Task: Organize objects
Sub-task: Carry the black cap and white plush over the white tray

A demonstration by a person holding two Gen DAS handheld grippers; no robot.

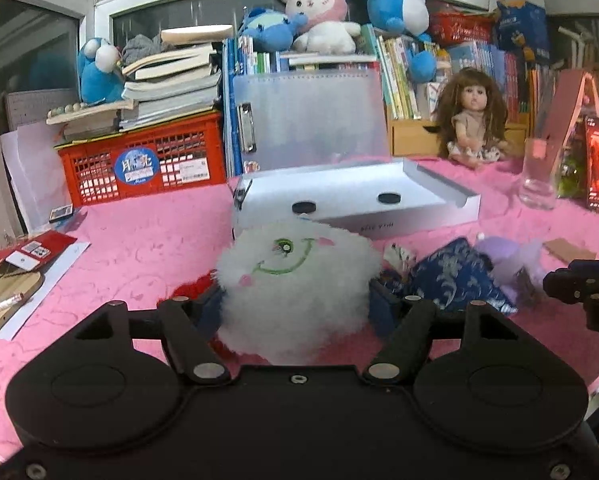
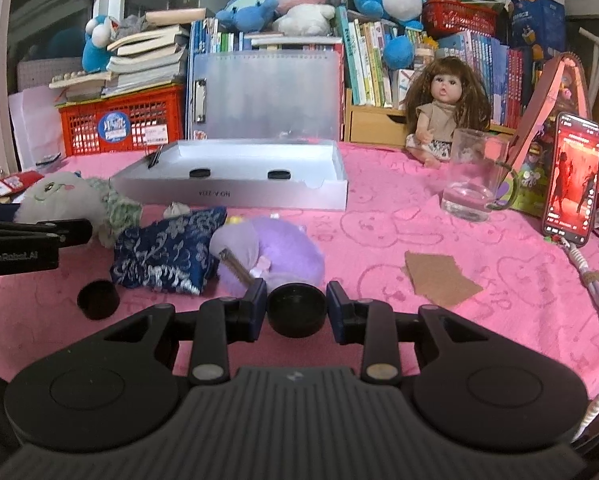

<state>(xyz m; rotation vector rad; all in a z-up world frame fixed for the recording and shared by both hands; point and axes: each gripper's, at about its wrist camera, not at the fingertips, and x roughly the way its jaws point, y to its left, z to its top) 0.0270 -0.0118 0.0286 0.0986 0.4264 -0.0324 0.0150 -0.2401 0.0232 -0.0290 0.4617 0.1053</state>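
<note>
Left gripper: blue pads press into both flanks of a white fluffy plush with a green stitched smile; clamped on it. The plush is at the near-left part of the pink tablecloth, just in front of the open silver box.

Right gripper: a small black cap sits between the pads. Both pads stand close beside it; contact cannot be confirmed on either side, so I read the jaws as apart around the cap, not yet gripping.

Risks, as judgement:
- Plush is soft and its pile compresses; the pads may be holding fur rather than body, so it could slide out on a lift or swing.
- Cap is round and smooth; an off-centre squeeze could squirt it forward toward the purple plush.
- Left gripper body shows at the left edge of the right wrist view, near the blue brocade pouch; the two tools could collide if both head for the box together.
- Glass cup near the far right edge holds some water; a wide sweep could tip it.

Counts, right wrist view:
- black caps: two in the box, one loose on the cloth, one between the right pads; four total
- plush toys on the cloth: two
- pouch: one
- cardboard scrap: one
- doll: one
- phone: one
</note>
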